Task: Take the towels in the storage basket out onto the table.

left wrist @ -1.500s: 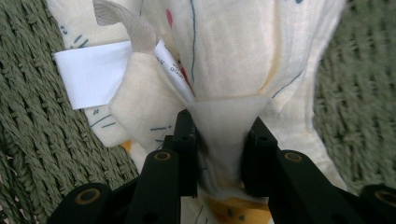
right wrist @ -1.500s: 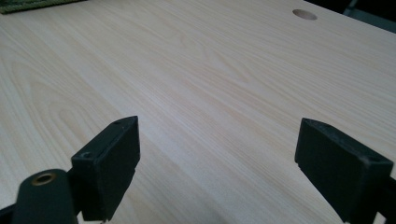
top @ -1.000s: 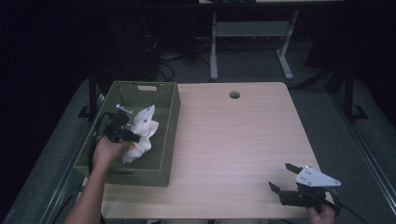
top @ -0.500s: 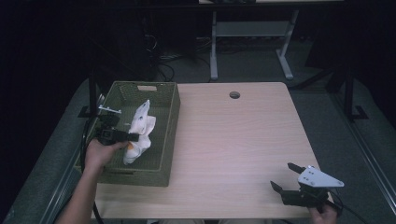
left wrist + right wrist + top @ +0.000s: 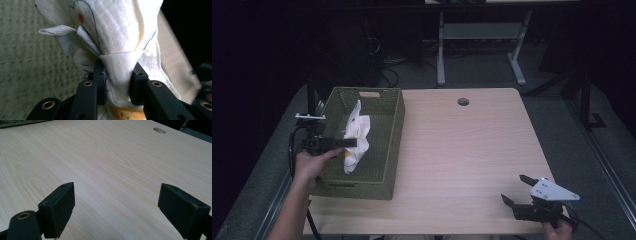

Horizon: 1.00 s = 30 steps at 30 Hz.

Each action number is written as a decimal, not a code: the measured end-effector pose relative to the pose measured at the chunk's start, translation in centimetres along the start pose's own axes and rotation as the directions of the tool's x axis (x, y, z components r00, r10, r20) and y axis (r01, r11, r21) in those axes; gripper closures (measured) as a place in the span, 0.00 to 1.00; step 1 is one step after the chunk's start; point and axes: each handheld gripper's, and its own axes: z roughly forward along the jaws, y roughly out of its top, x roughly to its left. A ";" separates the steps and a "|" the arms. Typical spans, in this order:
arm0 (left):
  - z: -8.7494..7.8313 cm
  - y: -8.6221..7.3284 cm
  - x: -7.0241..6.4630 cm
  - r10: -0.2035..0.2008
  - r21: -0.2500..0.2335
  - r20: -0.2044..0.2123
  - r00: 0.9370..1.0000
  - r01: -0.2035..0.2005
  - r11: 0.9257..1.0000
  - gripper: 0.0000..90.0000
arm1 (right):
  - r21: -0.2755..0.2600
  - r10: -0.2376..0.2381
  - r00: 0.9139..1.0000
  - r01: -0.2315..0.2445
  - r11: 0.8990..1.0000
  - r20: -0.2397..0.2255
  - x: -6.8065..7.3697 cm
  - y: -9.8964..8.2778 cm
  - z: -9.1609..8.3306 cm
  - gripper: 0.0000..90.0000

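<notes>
Since the earlier frame, left gripper (image 5: pixel 346 143) has shifted toward the basket's left wall, drawing the white cloth (image 5: pixel 354 132) up into a taller hang. Its jaws are clamped on a bunched fold of cloth (image 5: pixel 120 50), held above the floor of the green woven basket (image 5: pixel 392 135). A sewn-in label (image 5: pixel 86 37) shows, its print too small to read. Right gripper (image 5: pixel 522 192), jaws apart, rests low at the worktop's (image 5: pixel 462 150) near right corner.
</notes>
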 end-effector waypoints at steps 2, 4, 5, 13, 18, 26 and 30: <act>-0.3 0.1 0.1 -0.009 -0.016 0.034 0.999 0.010 1.000 0.80 | 0.002 -0.003 1.000 0.003 1.000 -0.004 0.0 0.0 0.1 0.15; -0.7 0.1 0.1 -0.022 -0.040 0.075 0.997 0.025 0.999 0.80 | 0.003 -0.010 1.000 0.010 1.000 -0.005 0.0 0.1 0.1 0.15; -0.9 0.1 0.2 -0.030 -0.055 0.094 0.995 0.035 0.998 0.80 | 0.003 -0.010 1.000 0.010 1.000 -0.005 0.0 0.1 0.1 0.15; -1.6 0.2 0.2 -0.044 -0.106 0.151 0.988 0.060 0.993 0.80 | 0.007 -0.002 1.000 0.002 1.000 -0.003 -0.1 -0.1 0.1 0.15; -1.7 0.3 0.0 -0.066 -0.135 0.205 0.977 0.095 0.986 0.79 | 0.003 0.003 1.000 -0.003 1.000 -0.001 -0.2 -0.1 0.1 0.15; -1.5 0.7 -0.9 -0.044 -0.154 0.239 0.970 0.083 0.985 0.79 | 0.000 0.003 1.000 -0.003 1.000 0.001 -0.1 0.0 0.1 0.15; -1.4 0.9 -1.4 -0.024 -0.175 0.259 0.965 0.072 0.982 0.79 | 0.001 -0.003 1.000 0.003 1.000 0.000 -0.1 0.0 0.1 0.15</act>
